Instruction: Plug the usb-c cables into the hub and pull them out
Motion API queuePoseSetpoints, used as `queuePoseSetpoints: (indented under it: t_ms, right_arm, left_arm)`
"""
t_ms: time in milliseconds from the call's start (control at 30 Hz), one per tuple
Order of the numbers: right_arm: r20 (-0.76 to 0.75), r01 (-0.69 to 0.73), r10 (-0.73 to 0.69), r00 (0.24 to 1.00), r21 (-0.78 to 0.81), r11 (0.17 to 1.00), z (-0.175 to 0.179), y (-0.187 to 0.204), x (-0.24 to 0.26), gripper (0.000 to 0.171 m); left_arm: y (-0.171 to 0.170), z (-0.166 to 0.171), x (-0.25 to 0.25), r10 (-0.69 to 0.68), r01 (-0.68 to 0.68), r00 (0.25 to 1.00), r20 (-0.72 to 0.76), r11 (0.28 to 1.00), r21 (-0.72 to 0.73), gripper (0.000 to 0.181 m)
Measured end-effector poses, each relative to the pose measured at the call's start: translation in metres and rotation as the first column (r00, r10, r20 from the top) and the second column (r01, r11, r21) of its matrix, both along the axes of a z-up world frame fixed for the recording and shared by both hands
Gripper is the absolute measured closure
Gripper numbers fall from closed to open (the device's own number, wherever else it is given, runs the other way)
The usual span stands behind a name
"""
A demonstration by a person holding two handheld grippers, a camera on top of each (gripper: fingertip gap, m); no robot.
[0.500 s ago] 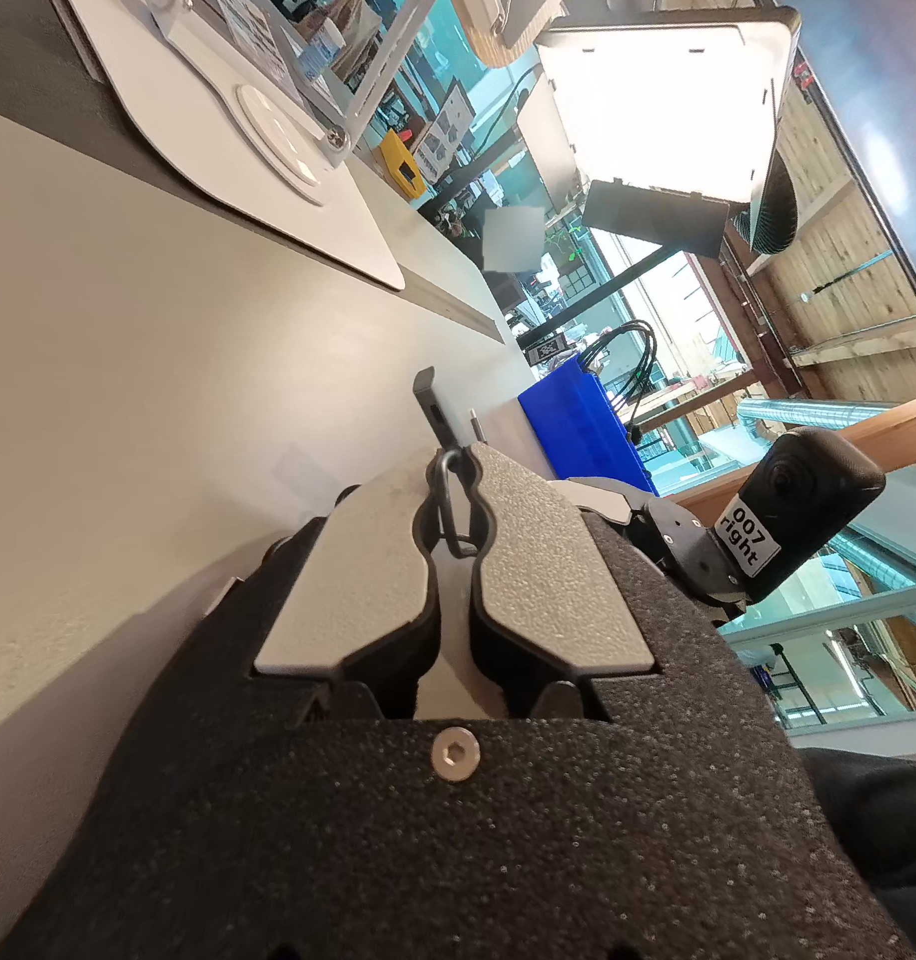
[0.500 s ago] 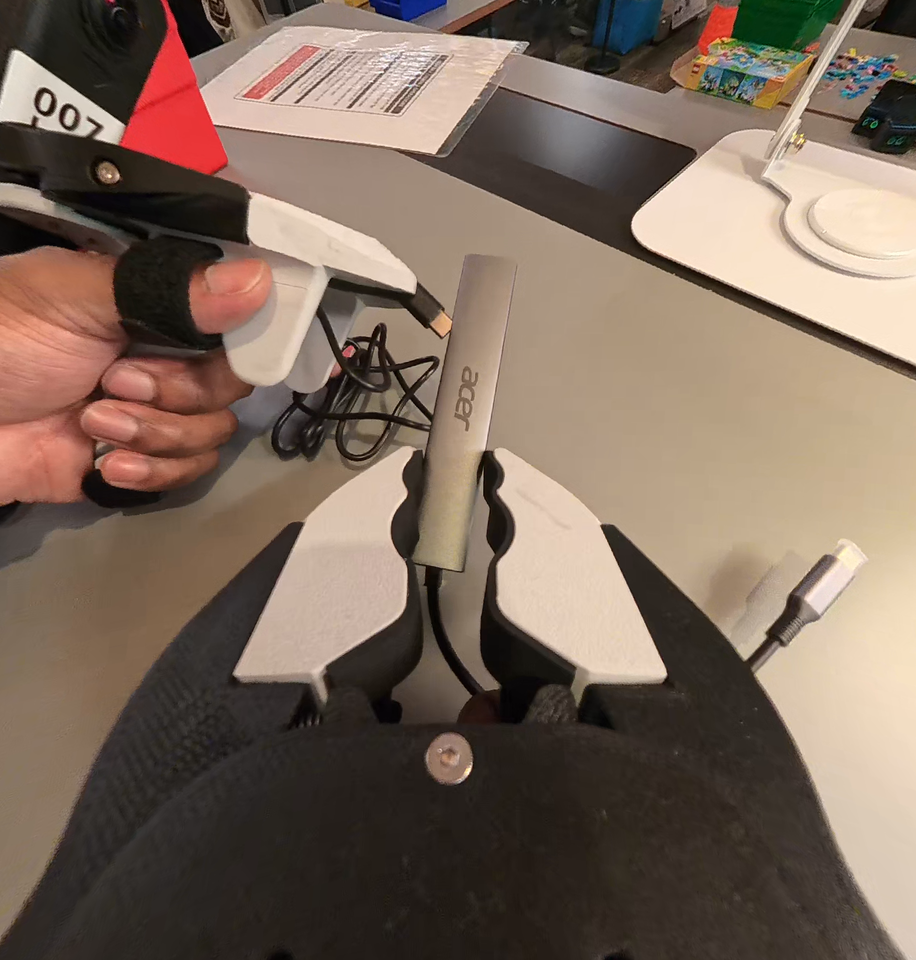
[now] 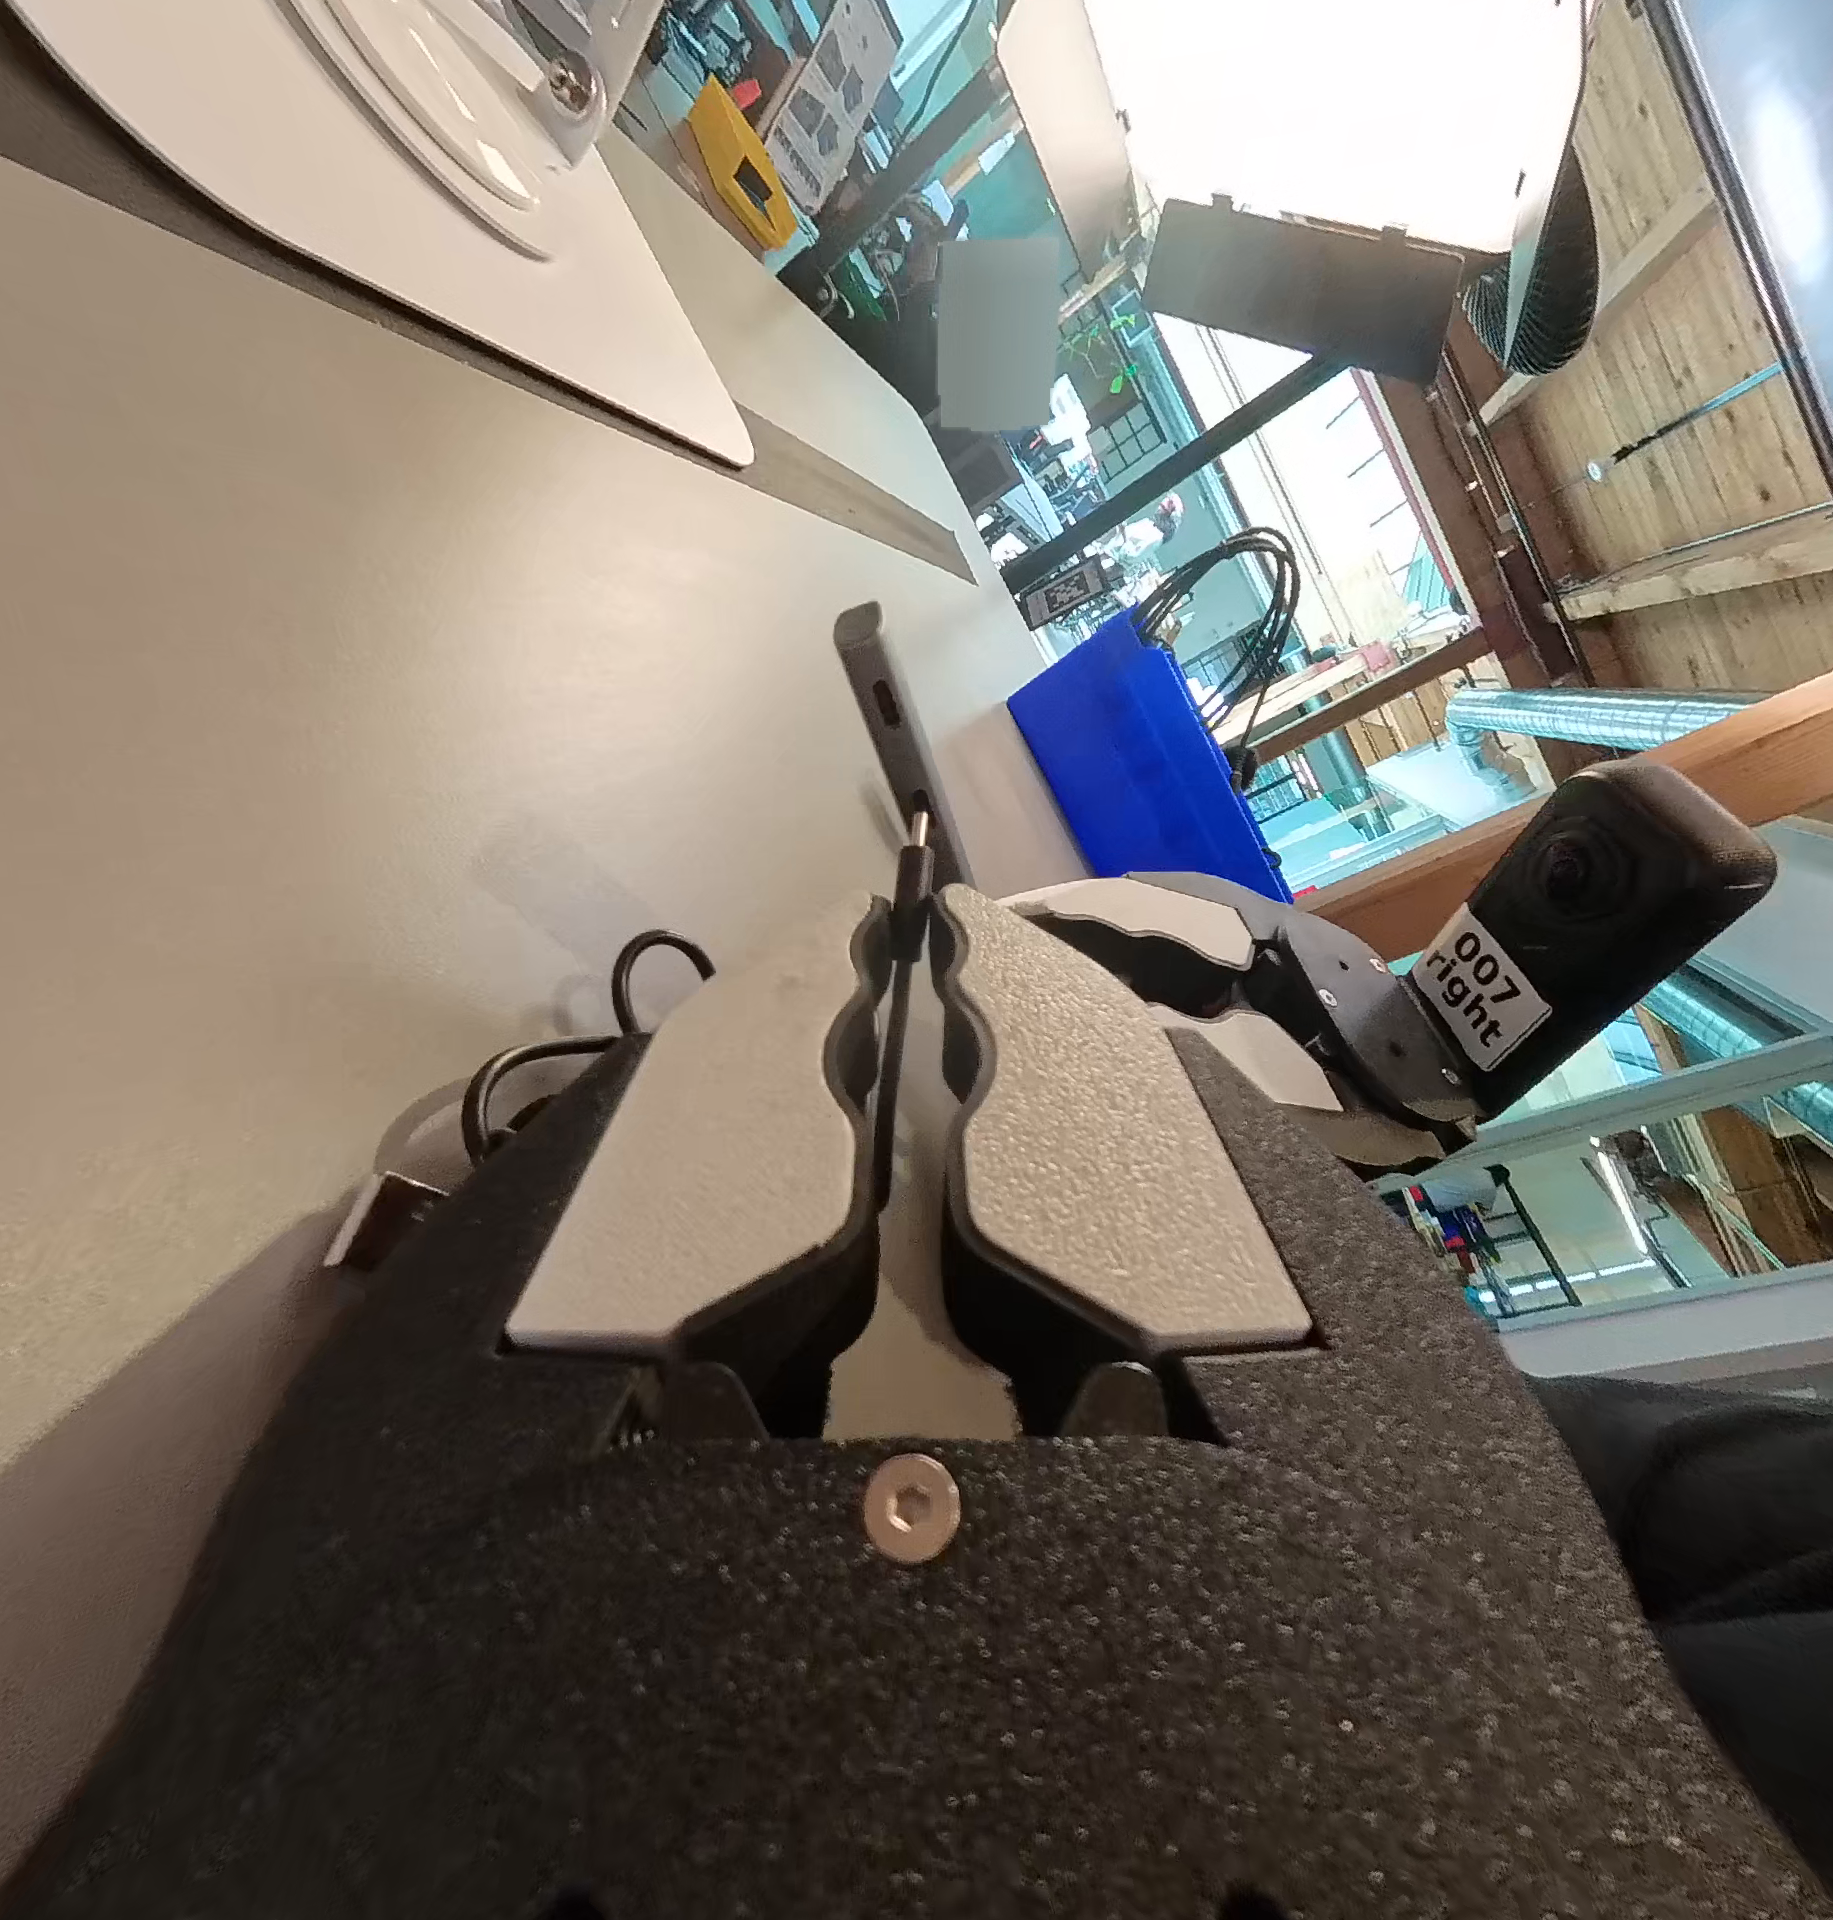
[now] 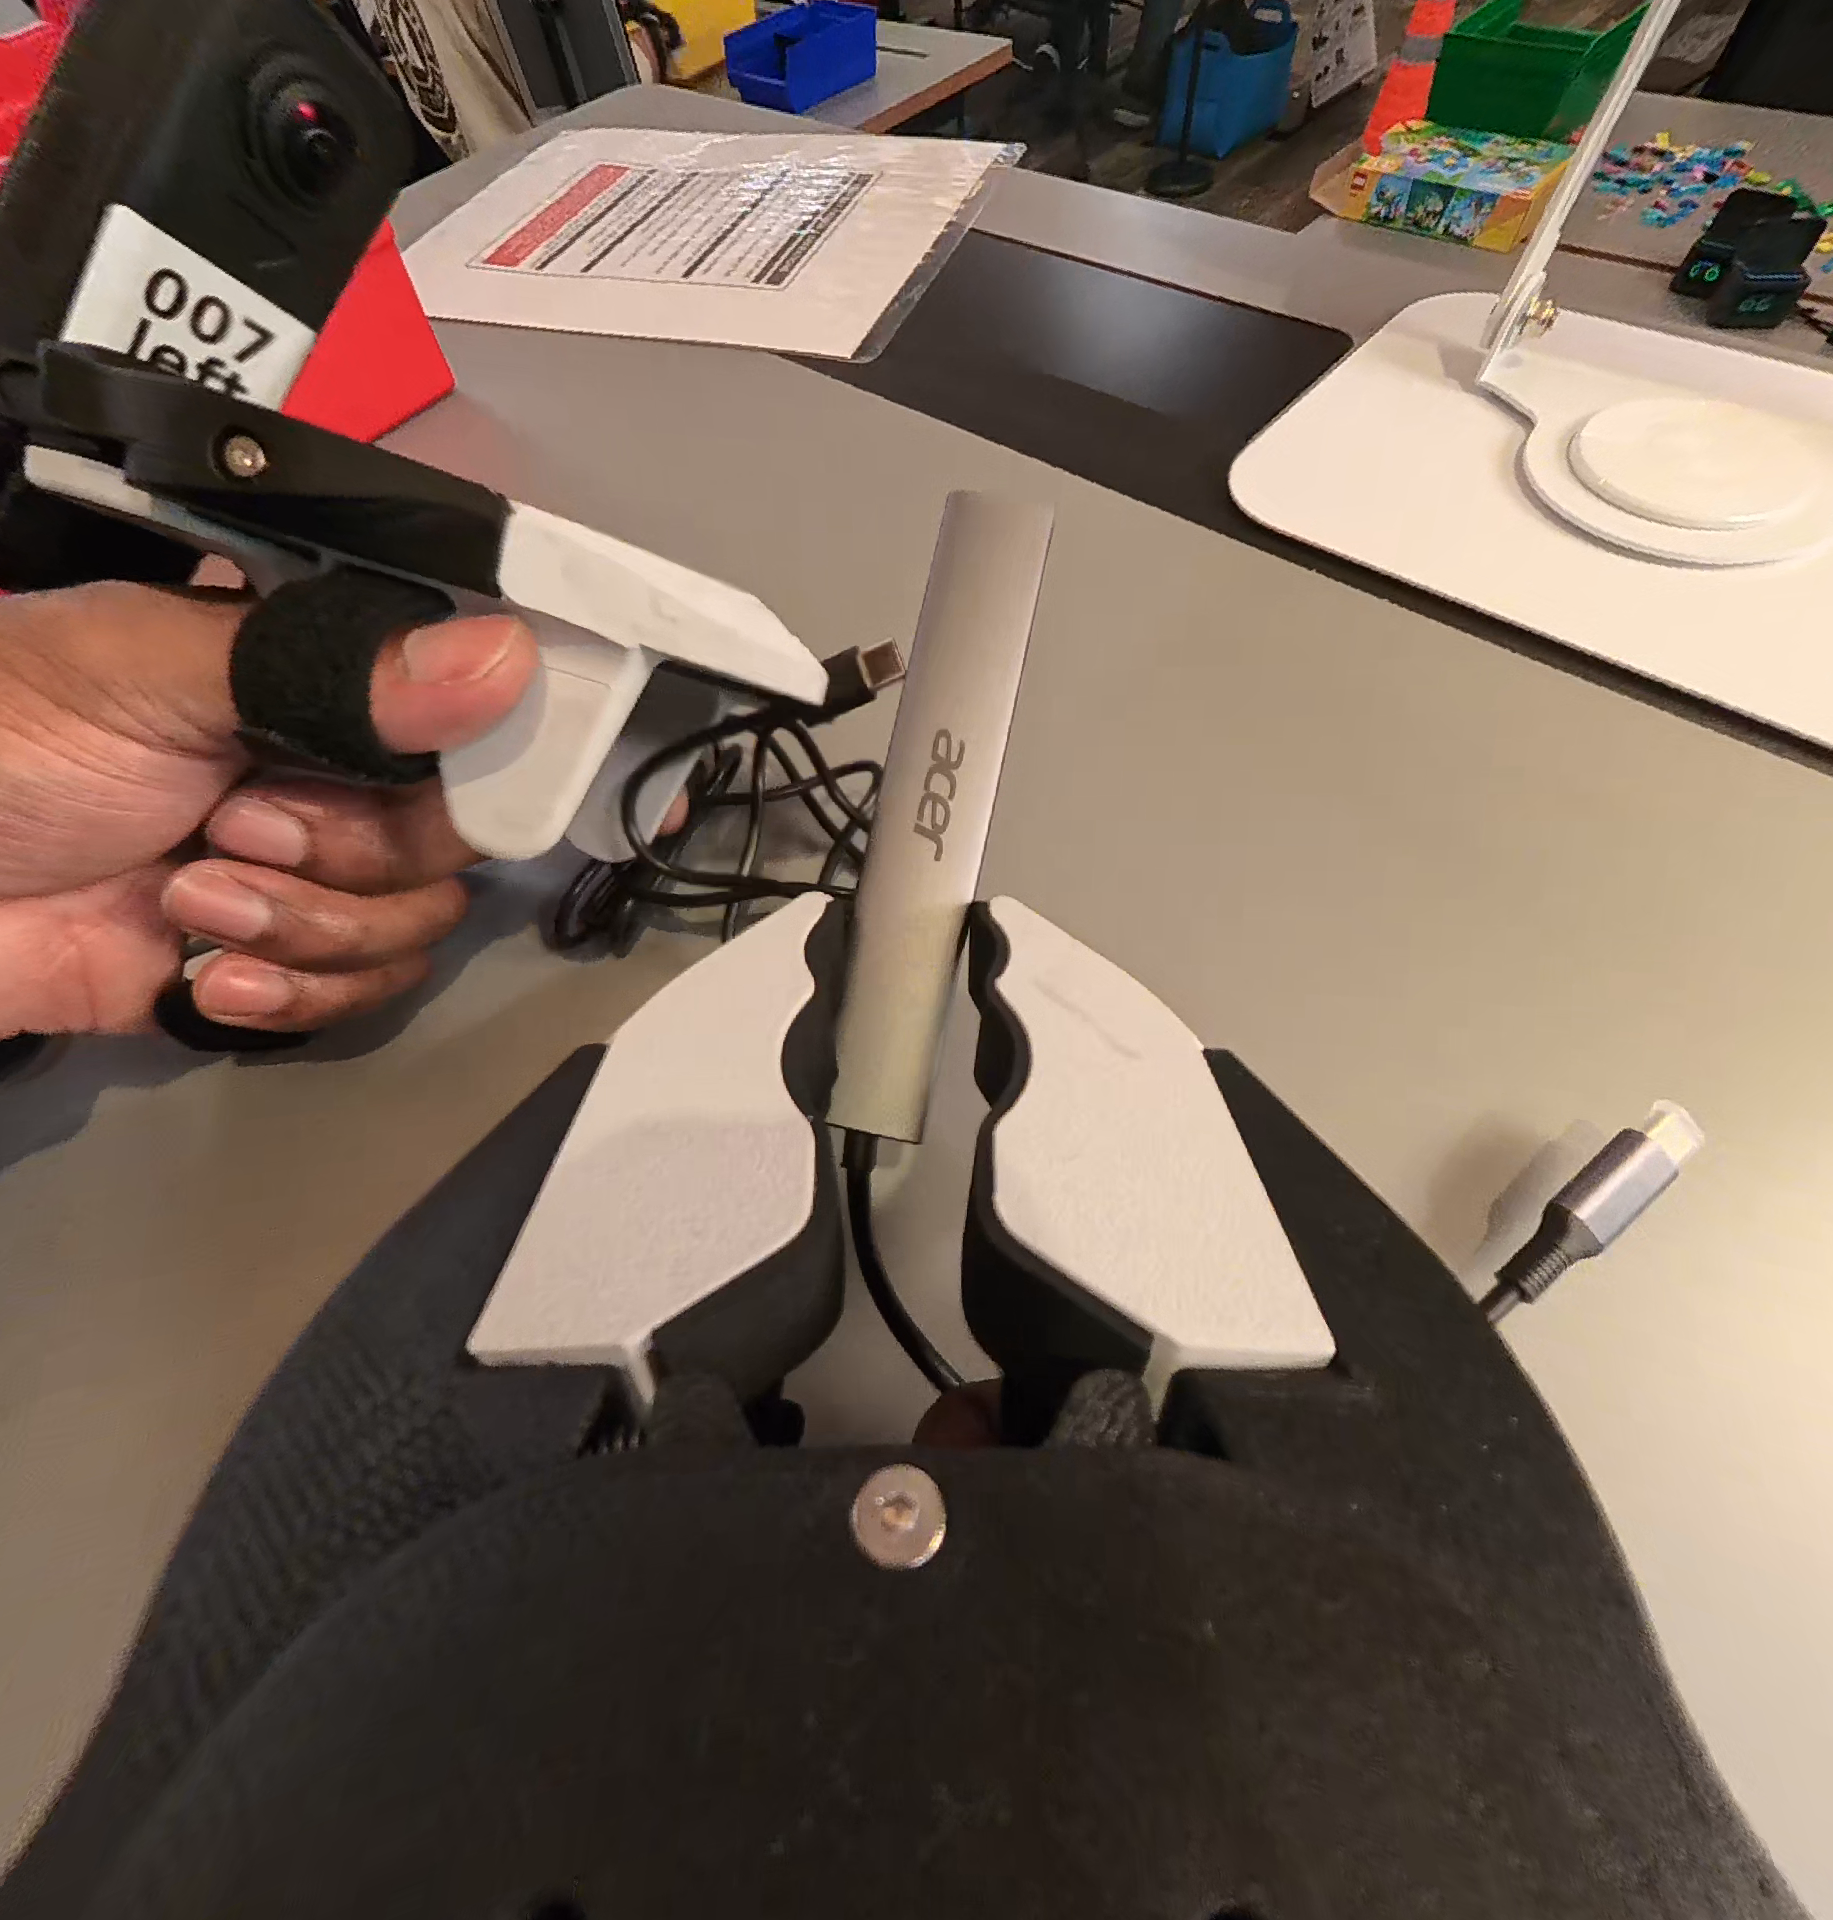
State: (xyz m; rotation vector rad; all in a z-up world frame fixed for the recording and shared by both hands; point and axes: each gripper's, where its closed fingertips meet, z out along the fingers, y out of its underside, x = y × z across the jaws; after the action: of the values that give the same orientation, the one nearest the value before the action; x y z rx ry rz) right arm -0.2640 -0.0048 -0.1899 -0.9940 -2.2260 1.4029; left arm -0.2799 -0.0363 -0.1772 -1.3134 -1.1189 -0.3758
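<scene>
My right gripper [image 4: 896,920] is shut on a slim grey USB hub [image 4: 953,748] and holds it pointing away above the grey table. The hub's own black lead runs back between the fingers. My left gripper [image 3: 907,914] is shut on a black USB-C cable [image 3: 896,997]; its plug [image 3: 917,852] points at a port on the hub's side [image 3: 891,717]. In the right wrist view the left gripper [image 4: 818,691] comes in from the left and the plug tip [image 4: 876,665] sits just short of the hub's left edge. The rest of the cable lies coiled [image 4: 725,821] on the table.
A second cable with a grey braided plug [image 4: 1608,1184] lies on the table at the right. A white stand base [image 4: 1411,436] sits at the far right, a plastic-covered sheet [image 4: 704,229] and a dark mat [image 4: 1130,322] behind. A blue bin [image 3: 1140,769] stands beyond the hub. About 5 centimetres separates my left fingertips from my right.
The left gripper has moved closer to the hub, and the plug now points at the hub's side. The right gripper holds the hub about where it was.
</scene>
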Motion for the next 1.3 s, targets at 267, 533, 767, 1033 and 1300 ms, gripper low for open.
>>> queuePoseSetpoints:
  t_ms: [267,533,767,1033,1300]
  right_arm:
    - [-0.06,-0.022,0.024,0.998,0.036,0.999,0.002,0.001,0.0,0.149]
    - [-0.186,-0.042,0.074,0.98,0.169,0.985,0.001,0.005,-0.003,0.149]
    - [-0.249,-0.02,0.094,0.964,0.285,0.958,-0.003,0.01,-0.005,0.149]
    - [-0.268,-0.02,0.12,0.956,0.349,0.937,-0.007,0.016,-0.006,0.149]
    - [-0.275,-0.071,0.179,0.945,0.361,0.93,-0.007,0.019,-0.003,0.149]
  left_arm:
    - [0.0,0.005,0.003,-0.034,0.034,0.999,0.008,0.998,0.059,0.175]
    - [0.001,0.009,0.008,-0.085,0.081,0.996,0.027,0.99,0.112,0.175]
    - [0.005,0.006,0.01,-0.097,0.095,0.995,0.024,0.992,0.08,0.175]
    - [0.009,0.002,0.012,-0.114,0.113,0.993,0.018,0.993,0.037,0.175]
    - [0.011,-0.002,0.015,-0.134,0.134,0.991,0.03,0.991,0.009,0.175]
